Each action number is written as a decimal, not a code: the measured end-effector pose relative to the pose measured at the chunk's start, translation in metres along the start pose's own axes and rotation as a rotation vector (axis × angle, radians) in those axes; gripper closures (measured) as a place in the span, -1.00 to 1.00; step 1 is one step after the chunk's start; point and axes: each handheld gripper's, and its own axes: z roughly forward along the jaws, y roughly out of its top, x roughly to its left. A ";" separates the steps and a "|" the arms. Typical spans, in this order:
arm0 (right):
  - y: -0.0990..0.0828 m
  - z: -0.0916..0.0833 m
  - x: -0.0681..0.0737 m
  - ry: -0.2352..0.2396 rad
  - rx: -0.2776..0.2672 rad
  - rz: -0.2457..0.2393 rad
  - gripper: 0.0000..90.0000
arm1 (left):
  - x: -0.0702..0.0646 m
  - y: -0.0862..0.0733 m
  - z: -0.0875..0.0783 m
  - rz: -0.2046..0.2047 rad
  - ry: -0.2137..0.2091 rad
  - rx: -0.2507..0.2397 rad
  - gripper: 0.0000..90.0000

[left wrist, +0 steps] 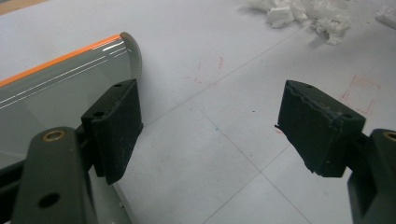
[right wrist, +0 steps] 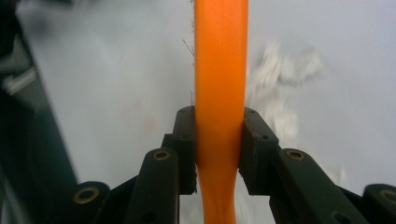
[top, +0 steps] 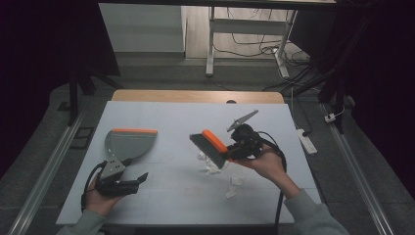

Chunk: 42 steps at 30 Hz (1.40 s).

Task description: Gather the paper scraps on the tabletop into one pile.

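Observation:
A hand brush (top: 211,146) with an orange handle (right wrist: 219,60) and dark bristles hangs tilted over the middle of the white table. My right gripper (top: 236,147) (right wrist: 219,119) is shut on that handle, one pad on each side. Just below the bristles lie white paper scraps (top: 209,165) (right wrist: 280,79). A grey dustpan (top: 128,143) (left wrist: 56,88) with an orange front lip rests on the table's left part. My left gripper (top: 138,180) (left wrist: 205,109) is near the front left, beside the dustpan, jaws wide open with only bare table between them.
More scraps (top: 235,182) lie toward the front right, and a pile of scraps (left wrist: 303,14) sits far ahead of the left jaws. The white table board (top: 186,200) ends close to the person's sleeves. A desk frame and cables stand beyond the far edge.

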 end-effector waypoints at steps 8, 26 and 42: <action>-0.052 0.003 0.024 0.085 0.294 -0.209 0.55 | -0.001 0.001 0.001 0.001 0.001 0.004 -0.51; -0.015 0.048 -0.015 -0.041 0.368 -0.352 0.55 | 0.000 0.000 0.001 -0.001 0.003 0.004 -0.51; -0.017 -0.013 -0.034 -0.118 0.053 -0.105 0.55 | -0.001 0.000 0.001 0.003 0.002 0.004 -0.51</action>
